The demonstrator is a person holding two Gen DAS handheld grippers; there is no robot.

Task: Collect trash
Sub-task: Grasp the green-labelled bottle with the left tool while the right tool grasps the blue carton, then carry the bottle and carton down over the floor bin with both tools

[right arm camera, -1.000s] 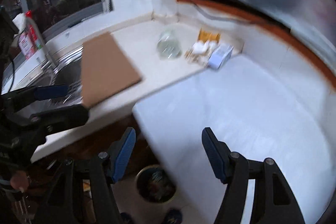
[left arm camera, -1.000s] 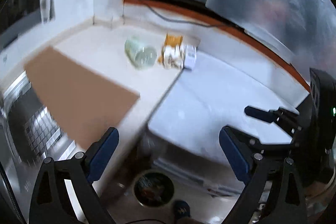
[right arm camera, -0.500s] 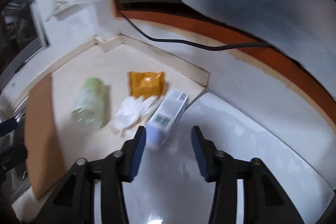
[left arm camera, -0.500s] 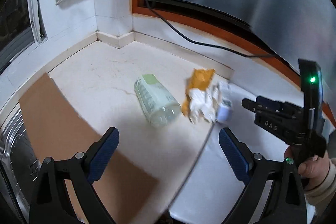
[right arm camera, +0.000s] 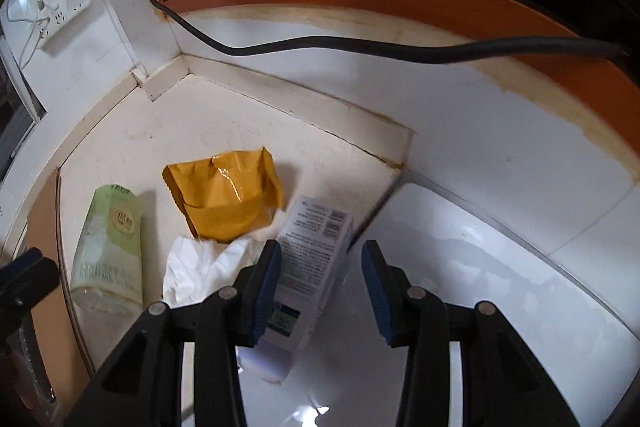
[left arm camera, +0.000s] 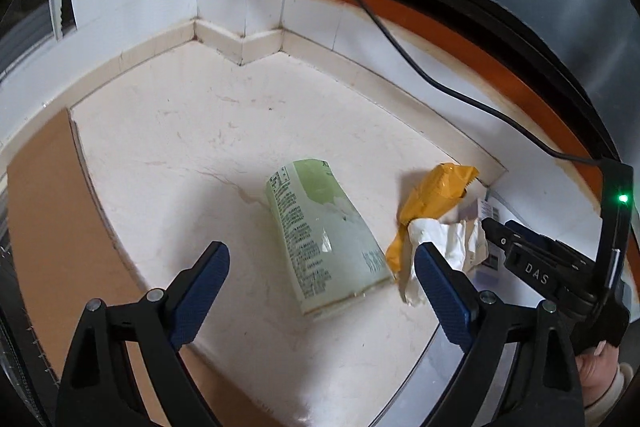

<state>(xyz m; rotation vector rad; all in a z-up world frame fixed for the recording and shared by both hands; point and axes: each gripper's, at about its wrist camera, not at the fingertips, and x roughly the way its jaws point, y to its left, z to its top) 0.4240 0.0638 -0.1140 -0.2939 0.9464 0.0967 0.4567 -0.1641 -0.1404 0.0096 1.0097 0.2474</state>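
Four pieces of trash lie together on the cream worktop [left arm camera: 192, 131], in its far corner beside a white appliance top [right arm camera: 500, 287]. A brown board [left arm camera: 52, 227] covers the left edge. Largest is the pale green bottle [left arm camera: 324, 239], on its side; the left claw [left arm camera: 320, 291] hangs over it, jaws wide and narrowing slightly, gripping nothing. Right of it lie the yellow wrapper [right arm camera: 228, 195], the white carton [right arm camera: 308, 263] and the crumpled tissue [right arm camera: 200, 267]. The right claw [right arm camera: 320, 291] straddles the carton, jaws part open, its right pad clear.
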